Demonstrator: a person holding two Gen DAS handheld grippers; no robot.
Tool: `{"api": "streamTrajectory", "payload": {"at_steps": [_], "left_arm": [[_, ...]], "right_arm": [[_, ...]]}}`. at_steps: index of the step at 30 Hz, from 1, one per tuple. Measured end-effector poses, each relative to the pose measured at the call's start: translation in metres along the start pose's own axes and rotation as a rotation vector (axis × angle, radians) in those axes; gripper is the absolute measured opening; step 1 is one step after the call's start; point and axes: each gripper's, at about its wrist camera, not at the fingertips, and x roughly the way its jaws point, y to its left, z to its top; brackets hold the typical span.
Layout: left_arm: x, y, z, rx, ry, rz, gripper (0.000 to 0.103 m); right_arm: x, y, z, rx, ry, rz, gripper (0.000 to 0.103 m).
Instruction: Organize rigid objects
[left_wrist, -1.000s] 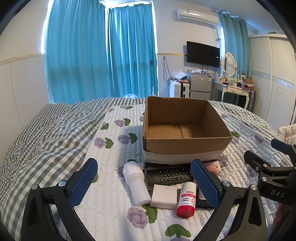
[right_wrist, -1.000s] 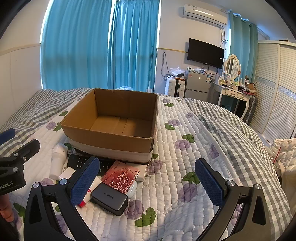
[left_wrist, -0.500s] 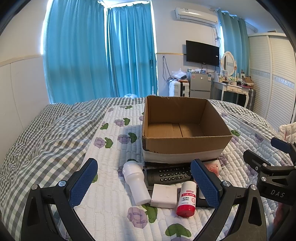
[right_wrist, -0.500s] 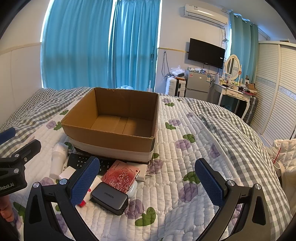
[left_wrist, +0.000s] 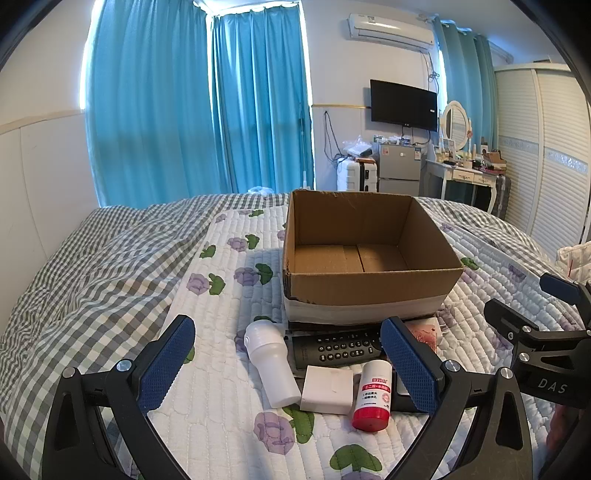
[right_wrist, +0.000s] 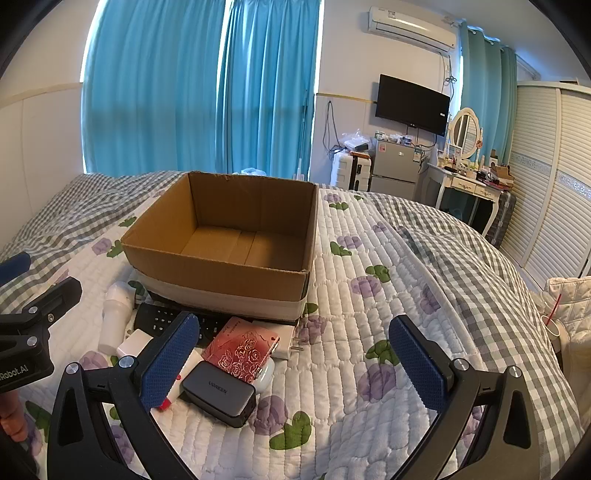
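Ahead of left hand-held gripper (left_wrist: 288, 354), remote (left_wrist: 334, 349), cardboard box (left_wrist: 369, 277) beyond

Slight drift of right claw (right_wrist: 291, 365) view toward cardboard box (right_wrist: 225, 243); nothing else.

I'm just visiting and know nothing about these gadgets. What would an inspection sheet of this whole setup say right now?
Surface: quilted floral bedspread over a checked blanket.
Job's things: empty cardboard box; in front of it a white bottle lying down, black remote control, white square block, red-capped bottle, UGREEN charger, rose-patterned pink case, white plug adapter.
Clutter: nothing seen.
Grippers: left gripper and right gripper both open, holding nothing.
Cables: wires hanging on the far wall.
Surroundings: blue curtains, television, air conditioner, small fridge.
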Motion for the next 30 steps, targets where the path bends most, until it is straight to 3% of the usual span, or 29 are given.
{"api": "streamTrajectory", "payload": {"at_steps": [9,12,16,20,26,30], "left_arm": [[-0.002,-0.001,0.012,0.018,0.026,-0.014,0.103],[0.0,0.004,0.033,-0.009,0.039,-0.029,0.103],[0.012,0.01,0.053,-0.033,0.044,-0.017,0.103],[0.059,0.01,0.045,-0.015,0.184,0.033,0.103],[0.11,0.007,-0.007,0.02,0.406,0.06,0.099],[0.124,0.008,-0.021,0.055,0.515,0.093,0.074]], "right_arm": [[0.003,0.0,0.004,0.003,0.024,0.012,0.103],[0.009,0.004,0.022,0.002,0.059,0.041,0.103],[0.013,0.016,0.06,-0.072,0.041,0.007,0.103],[0.033,0.022,0.069,-0.067,0.064,0.03,0.103],[0.069,0.017,0.028,-0.05,0.232,0.099,0.103],[0.076,0.02,0.01,-0.076,0.297,0.119,0.103]]}}
